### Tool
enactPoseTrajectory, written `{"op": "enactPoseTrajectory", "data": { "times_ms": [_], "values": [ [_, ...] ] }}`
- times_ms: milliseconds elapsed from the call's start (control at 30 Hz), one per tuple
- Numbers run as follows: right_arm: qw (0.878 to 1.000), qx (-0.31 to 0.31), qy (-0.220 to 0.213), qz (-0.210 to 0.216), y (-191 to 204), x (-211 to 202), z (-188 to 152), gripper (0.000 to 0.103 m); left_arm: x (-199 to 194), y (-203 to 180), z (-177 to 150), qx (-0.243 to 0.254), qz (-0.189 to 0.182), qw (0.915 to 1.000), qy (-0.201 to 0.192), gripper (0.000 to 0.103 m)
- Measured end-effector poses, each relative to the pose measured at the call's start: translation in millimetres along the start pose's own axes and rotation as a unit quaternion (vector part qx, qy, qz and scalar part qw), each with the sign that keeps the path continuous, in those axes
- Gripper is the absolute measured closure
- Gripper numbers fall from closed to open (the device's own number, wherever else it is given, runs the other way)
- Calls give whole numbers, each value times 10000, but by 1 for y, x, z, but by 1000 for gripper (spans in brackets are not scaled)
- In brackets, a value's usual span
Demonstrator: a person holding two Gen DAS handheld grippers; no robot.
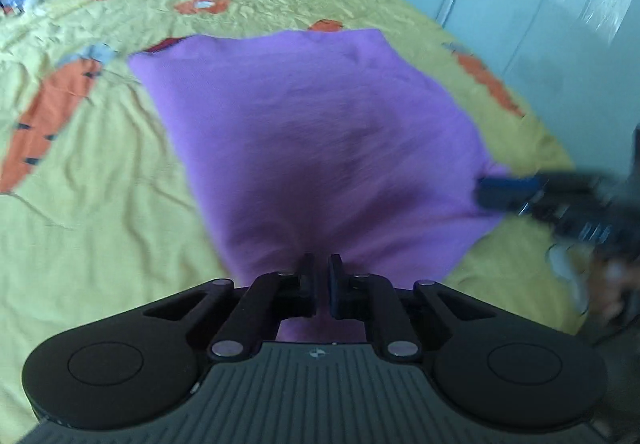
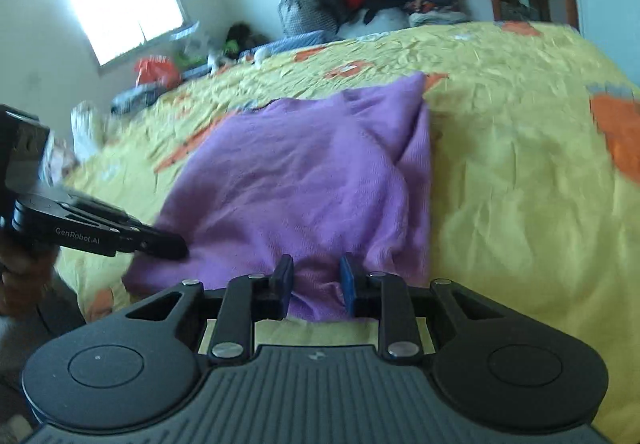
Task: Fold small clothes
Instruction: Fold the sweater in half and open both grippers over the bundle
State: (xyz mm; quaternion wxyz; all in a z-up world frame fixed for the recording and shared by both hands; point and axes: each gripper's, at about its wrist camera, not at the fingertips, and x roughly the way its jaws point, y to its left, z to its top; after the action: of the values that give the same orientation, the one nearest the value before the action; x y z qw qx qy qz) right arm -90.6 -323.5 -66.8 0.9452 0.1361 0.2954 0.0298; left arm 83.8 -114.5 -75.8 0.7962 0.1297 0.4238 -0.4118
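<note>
Cloth [image 1: 320, 148], purple and soft, is spread on the yellow bedcover [image 1: 100, 204] just ahead of both grippers, its near hem lying under and between their fingers. A fold or doubled edge is seen along its right side in the right wrist view, so part of the folding appears to be done, though which garment it is cannot be told.

The left gripper [image 1: 322, 280] is held over the near hem with its jaws almost together. Only a narrow slit is left between them, and no fabric is clearly pinched there; whether the hem is caught cannot be told from the blurred picture. The right gripper [image 2: 316, 284] is held at the near right corner, its blue pads [image 2: 348, 284] set apart with a bunch of cloth lying between them. The pads are not seen pressing on that bunch, so it is judged as loose rather than gripped.

The cloth is judged light, limp and a little fuzzy, not slippery and not fragile. It will sag and drag if lifted from one point only. A hold is best taken at the two near corners, close to the hem, with a small pleat gathered between the pads so that only the top layer is raised.
</note>
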Motion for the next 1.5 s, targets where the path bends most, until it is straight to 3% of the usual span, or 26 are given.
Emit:
{"op": "enactPoseTrajectory", "data": {
  "times_ms": [133,233,267,333,367,433,500,600,667,700,733,767,833,967,1067,1167,1233,1267,1367,1433,1500],
  "values": [
    [9985,-457,-313,36,5,8,37,75,-12,-6,-9,306,202,9993,21,87],
    [9975,-695,15,100,0,59,71,67,-11,-17,-12,453,382,9982,-54,87],
    [9964,-822,197,16,-5,80,77,68,-10,-20,-13,528,452,9975,-80,87],
    [9851,-1490,471,-716,-11,117,77,65,-8,-23,-16,639,512,9965,-151,88],
    [9893,-1300,344,-573,-22,119,81,53,-8,-21,-16,629,486,9967,-180,87],
    [9967,-660,356,-317,-37,109,90,53,-11,-17,-18,520,405,9977,-171,87],
    [9937,-931,152,-600,-25,88,85,50,-12,-13,-15,404,342,9985,-108,87],
    [9956,-916,60,-164,-11,52,66,49,-12,-14,-12,361,350,9987,-59,87],
    [9953,-934,182,150,-1,39,50,50,-12,-19,-13,405,447,9981,-78,87],
    [9933,-1103,340,115,6,41,41,49,-11,-21,-14,449,498,9977,-91,87],
    [9885,-1389,559,-204,10,47,29,48,-11,-23,-15,482,538,9973,-103,88],
    [9824,-1692,616,-498,12,51,21,39,-11,-24,-15,485,556,9972,-113,88],
    [9867,-1363,593,-655,5,50,27,18,-11,-25,-16,499,593,9969,-122,88],
    [9929,-1104,196,-385,4,46,55,19,-11,-29,-15,543,670,9962,-118,88],
    [9930,-1137,82,-302,10,64,69,19,-11,-28,-15,496,662,9965,-128,88],
    [9920,-1245,147,122,18,92,76,19,-12,-27,-16,481,647,9966,-143,88],
    [9885,-1461,397,-28,23,115,74,19,-12,-27,-16,484,640,9967,-141,88],
    [9852,-1591,611,-192,23,126,71,14,-12,-27,-15,476,631,9968,-143,88],
    [9897,-1360,435,-143,17,113,78,11,-14,-23,-14,384,544,9977,-125,86],
    [9926,-1175,273,-168,4,97,81,11,-20,-15,-10,192,353,9990,-199,68],
    [9955,-859,285,-267,-19,87,84,10,-31,1,-2,-83,297,9980,-550,8]
  ]
}}
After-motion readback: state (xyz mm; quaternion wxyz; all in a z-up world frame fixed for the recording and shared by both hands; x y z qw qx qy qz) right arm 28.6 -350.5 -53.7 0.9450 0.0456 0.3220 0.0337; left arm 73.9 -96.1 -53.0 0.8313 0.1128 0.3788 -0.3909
